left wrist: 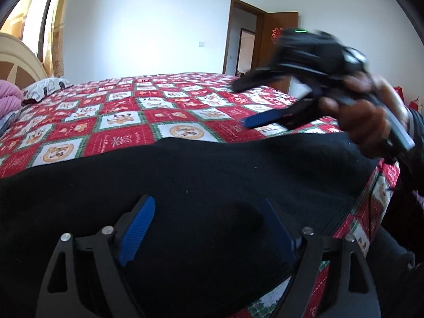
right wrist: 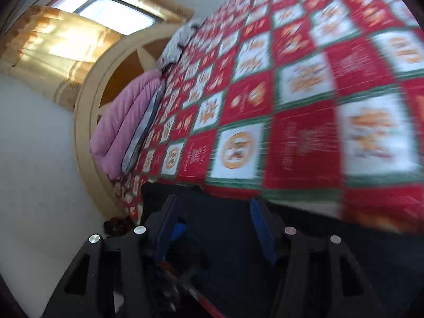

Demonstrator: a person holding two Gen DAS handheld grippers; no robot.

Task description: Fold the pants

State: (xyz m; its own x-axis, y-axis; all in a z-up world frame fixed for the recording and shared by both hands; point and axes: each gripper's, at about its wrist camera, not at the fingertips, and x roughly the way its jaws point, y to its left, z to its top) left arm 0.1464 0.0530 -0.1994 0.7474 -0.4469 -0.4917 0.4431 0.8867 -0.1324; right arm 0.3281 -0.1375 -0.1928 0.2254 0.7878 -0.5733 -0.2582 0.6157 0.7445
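Black pants (left wrist: 212, 164) lie spread flat along the near edge of the bed. My left gripper (left wrist: 206, 201) hovers just over them, its blue pads (left wrist: 139, 228) wide apart and pressing on nothing. In the left wrist view my right gripper (left wrist: 242, 106) hangs blurred above the pants' far right part, held by a hand (left wrist: 365, 122), with its jaws apart and empty. The right wrist view is smeared: the right gripper (right wrist: 213, 201) stands open over the dark pants (right wrist: 304, 238).
A red, white and green checked quilt (left wrist: 119, 116) covers the bed; its corner drops off at the right (left wrist: 371, 204). A pink blanket (right wrist: 124, 122) and a patterned pillow (left wrist: 45, 87) lie by the arched headboard (right wrist: 87, 100). A brown door (left wrist: 278, 39) stands open behind.
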